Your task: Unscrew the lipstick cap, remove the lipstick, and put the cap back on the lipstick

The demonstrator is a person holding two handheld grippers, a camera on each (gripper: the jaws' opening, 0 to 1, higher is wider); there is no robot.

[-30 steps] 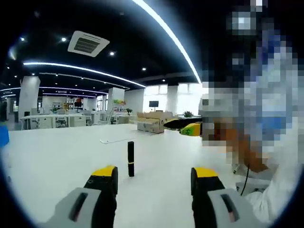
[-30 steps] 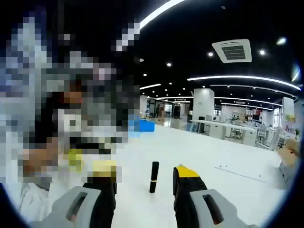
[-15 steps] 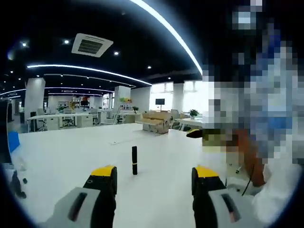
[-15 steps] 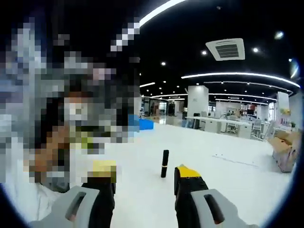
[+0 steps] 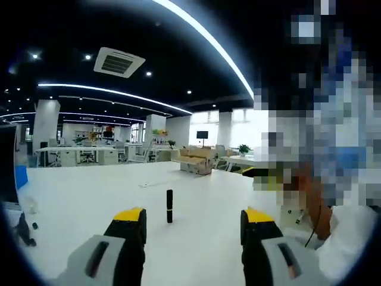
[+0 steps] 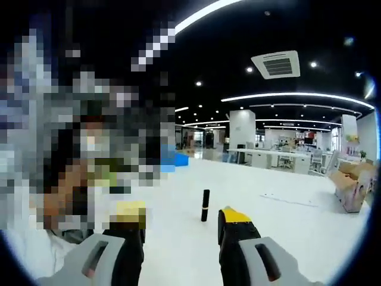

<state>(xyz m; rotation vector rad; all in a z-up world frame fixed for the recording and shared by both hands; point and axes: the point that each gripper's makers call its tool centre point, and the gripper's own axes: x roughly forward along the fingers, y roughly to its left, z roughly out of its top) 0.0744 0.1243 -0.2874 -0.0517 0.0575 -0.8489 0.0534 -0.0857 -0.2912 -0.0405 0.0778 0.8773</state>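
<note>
Surface: a wide white table (image 5: 77, 196).
Standing on it: a black lipstick (image 5: 169, 206), upright, cap on.
Further back: a thin white strip (image 6: 289, 199), maybe a cable.

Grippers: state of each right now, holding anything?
Left gripper: open, holding nothing; the lipstick stands upright on the table beyond its jaws.
Right gripper: open, holding nothing; the lipstick stands ahead, untouched.

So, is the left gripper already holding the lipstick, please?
No, the lipstick stands upright on the table, beyond the open left gripper.
</note>
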